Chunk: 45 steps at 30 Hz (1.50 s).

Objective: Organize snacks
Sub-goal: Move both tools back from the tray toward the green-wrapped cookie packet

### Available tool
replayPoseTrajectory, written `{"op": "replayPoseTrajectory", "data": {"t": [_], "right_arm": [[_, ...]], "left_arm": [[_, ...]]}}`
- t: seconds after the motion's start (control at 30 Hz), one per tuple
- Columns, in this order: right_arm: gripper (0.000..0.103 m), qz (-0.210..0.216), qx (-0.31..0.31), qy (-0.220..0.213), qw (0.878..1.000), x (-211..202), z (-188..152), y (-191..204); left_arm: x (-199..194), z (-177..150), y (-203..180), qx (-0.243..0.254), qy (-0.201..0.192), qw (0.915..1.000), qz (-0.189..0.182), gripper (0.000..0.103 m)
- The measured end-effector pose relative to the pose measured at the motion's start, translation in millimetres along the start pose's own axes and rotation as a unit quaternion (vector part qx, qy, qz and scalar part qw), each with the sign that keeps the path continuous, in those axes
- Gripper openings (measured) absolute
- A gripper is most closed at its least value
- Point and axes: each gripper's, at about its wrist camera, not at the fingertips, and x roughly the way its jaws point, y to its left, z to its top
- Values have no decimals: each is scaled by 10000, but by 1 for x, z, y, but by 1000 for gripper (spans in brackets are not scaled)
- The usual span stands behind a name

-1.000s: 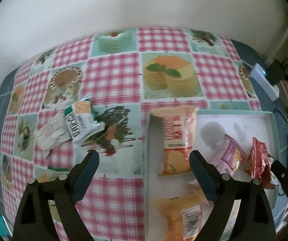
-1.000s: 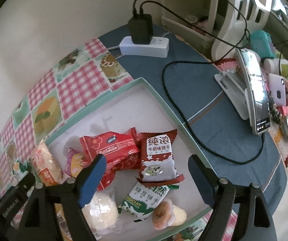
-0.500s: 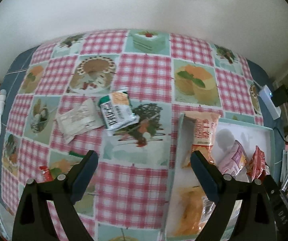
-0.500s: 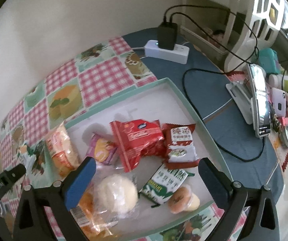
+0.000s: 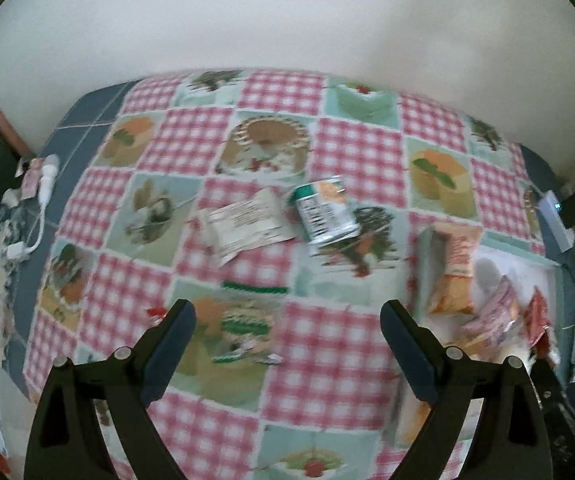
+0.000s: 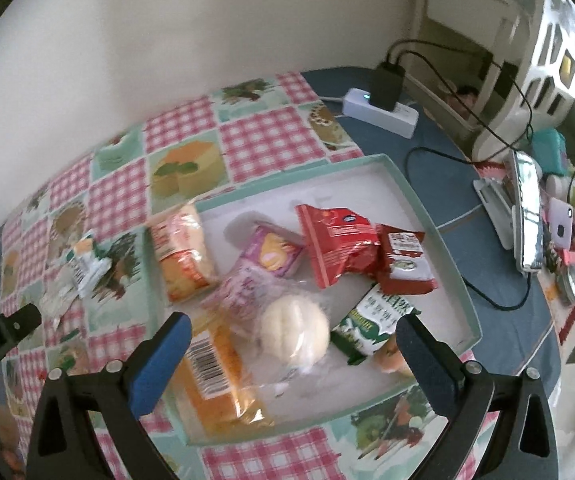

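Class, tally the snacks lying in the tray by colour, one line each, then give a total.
Red packets: 2
Orange packets: 2
Purple packet: 1
Green-and-white packet: 1
White bun in clear wrap: 1
Small brown snack: 1
Total in the tray: 8

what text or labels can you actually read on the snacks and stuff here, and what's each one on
"BISCUIT": only partly legible, on the green and white packet in the tray.
Barcode with digits on the orange packet: too small to read.
Print on the dark red packet and the red packet: blurred.
Print on the white packet and the green packet on the tablecloth: blurred.
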Motion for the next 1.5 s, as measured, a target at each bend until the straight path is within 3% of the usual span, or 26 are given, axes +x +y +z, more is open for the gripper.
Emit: {"op": "replayPoseTrajectory", "data": {"t": [0.5, 1.0, 1.27, 1.5], "right_arm": [[103, 166, -644, -67, 9978, -22, -37, 51], [103, 180, -975, -43, 9951, -26, -56, 74], [103, 341, -1046, 430, 9930, 3, -62, 84], [103, 477, -1072, 742, 9903, 26, -64, 91]], "left_arm": [[-7, -24, 42, -267, 6, 9994, 205, 94], [1, -41, 65, -483, 197, 9984, 208, 94], [30, -42, 88, -964, 690, 9929, 107, 94], [50, -43, 89, -1077, 966, 9895, 48, 94]]}}
